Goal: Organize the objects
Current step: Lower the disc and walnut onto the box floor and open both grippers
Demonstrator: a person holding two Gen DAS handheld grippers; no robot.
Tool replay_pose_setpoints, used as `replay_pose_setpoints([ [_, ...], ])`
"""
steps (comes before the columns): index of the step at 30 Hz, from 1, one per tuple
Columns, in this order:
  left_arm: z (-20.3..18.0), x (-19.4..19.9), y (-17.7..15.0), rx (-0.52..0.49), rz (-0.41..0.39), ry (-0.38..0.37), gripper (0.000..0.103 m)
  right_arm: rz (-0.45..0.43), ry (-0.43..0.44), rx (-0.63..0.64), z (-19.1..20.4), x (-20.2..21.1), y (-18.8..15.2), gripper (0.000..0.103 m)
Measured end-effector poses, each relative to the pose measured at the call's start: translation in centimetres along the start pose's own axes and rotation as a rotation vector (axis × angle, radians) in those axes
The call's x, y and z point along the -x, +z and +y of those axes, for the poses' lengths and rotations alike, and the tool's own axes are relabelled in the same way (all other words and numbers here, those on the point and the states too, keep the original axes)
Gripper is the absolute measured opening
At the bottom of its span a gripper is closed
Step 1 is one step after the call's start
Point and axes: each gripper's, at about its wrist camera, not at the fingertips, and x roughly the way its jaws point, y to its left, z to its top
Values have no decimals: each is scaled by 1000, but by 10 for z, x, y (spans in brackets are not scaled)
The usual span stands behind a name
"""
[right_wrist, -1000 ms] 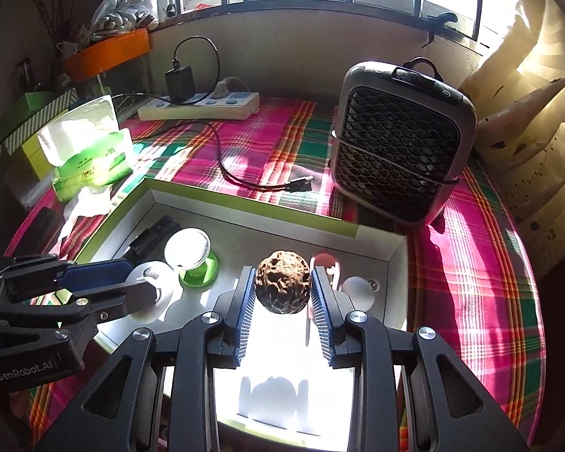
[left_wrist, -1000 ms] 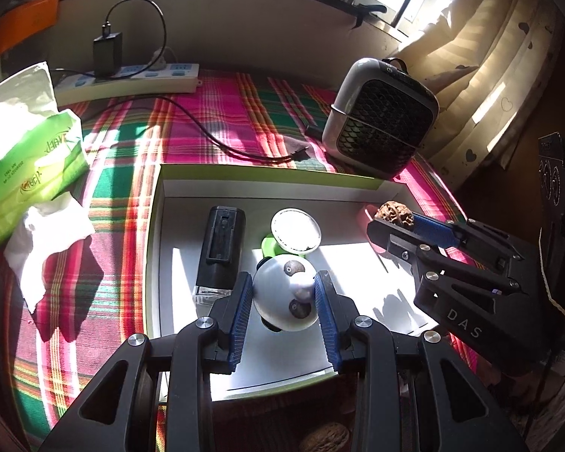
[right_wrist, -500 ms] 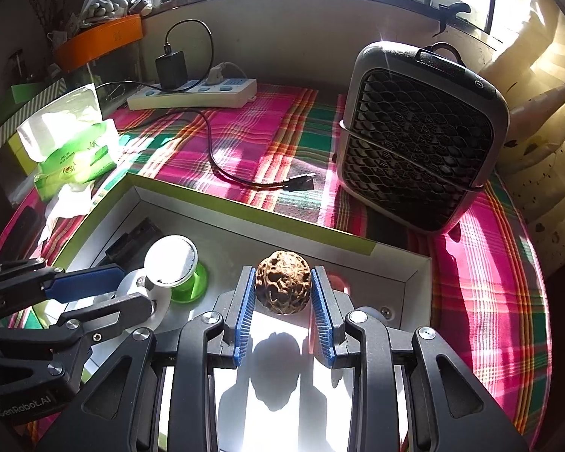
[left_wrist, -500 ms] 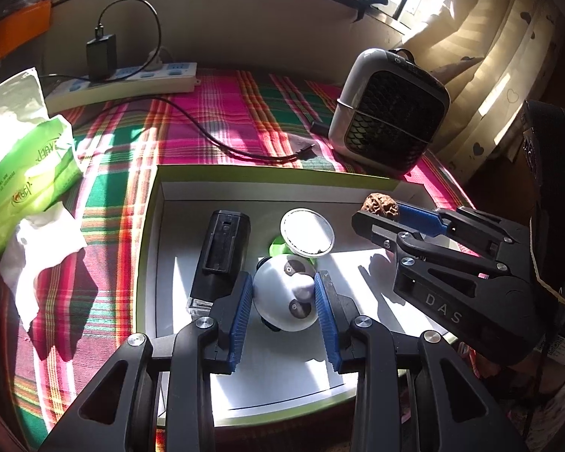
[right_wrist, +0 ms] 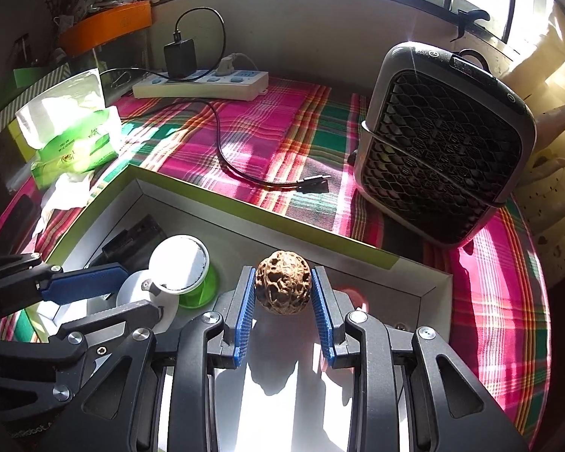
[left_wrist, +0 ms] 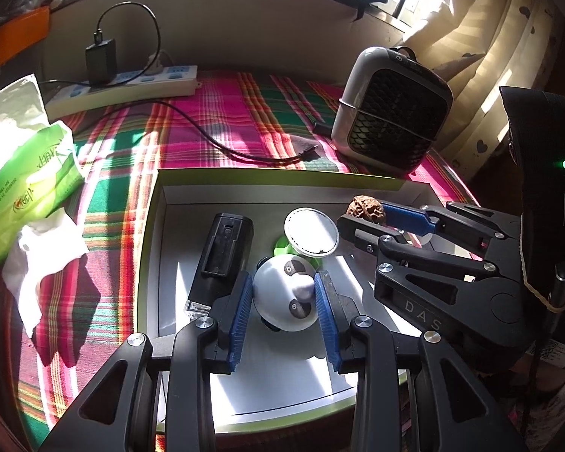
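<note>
Walnut (right_wrist: pixel 283 287) clamped in right gripper (right_wrist: pixel 283 303), panda ball (left_wrist: pixel 285 293) clamped in left gripper (left_wrist: pixel 284 307); both best lowered onto bare box (left_wrist: pixel 282 177) floor near its front edge before release.

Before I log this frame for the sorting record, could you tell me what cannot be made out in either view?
- Left wrist view: the underside of the white panda ball, hidden between the left gripper fingers.
- Right wrist view: the pink thing in the box, hidden behind the walnut and the right gripper.
- Right wrist view: the black device, partly behind the round mirror.
- Both views: print on the tissue pack, too small.
</note>
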Motion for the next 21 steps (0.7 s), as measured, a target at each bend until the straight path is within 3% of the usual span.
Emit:
replay_pose_setpoints([
  [21, 1, 0, 0, -1, 0, 0, 32, 39, -22, 19, 4, -6, -1, 31],
])
